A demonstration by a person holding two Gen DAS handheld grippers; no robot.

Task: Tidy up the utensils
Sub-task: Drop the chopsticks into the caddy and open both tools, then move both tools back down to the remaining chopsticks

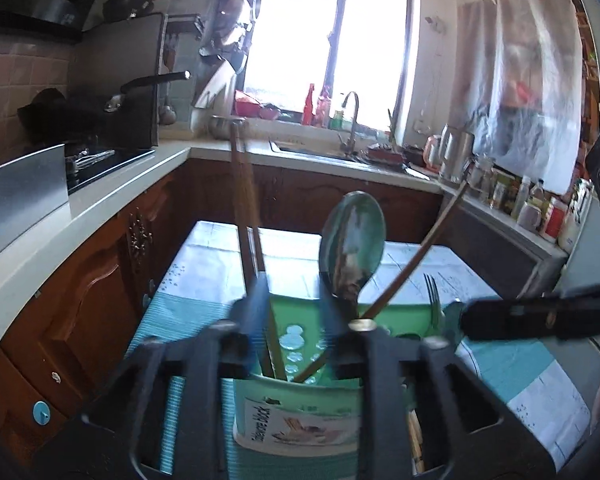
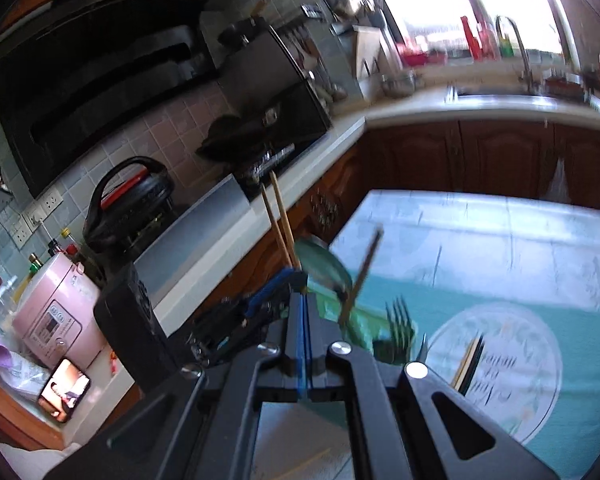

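A green utensil holder (image 1: pixel 300 408) stands on the table and holds brown chopsticks (image 1: pixel 246 208), a green spoon (image 1: pixel 352 240), a single chopstick (image 1: pixel 416 256) and a fork (image 1: pixel 434 300). My left gripper (image 1: pixel 296 304) is open, its fingers on either side of the holder's rim. My right gripper (image 2: pixel 303 300) is shut and empty, just right of the holder (image 2: pixel 356 320); it shows as a dark bar in the left wrist view (image 1: pixel 540 316). The right wrist view is blurred.
The table (image 2: pixel 480 240) has a teal and white cloth, with more chopsticks (image 2: pixel 468 364) lying on it. White counters (image 1: pixel 80 216) with wooden cabinets run left and behind. A stove, a sink (image 1: pixel 320 152), jars (image 1: pixel 508 192) and a pink cooker (image 2: pixel 56 316) stand around.
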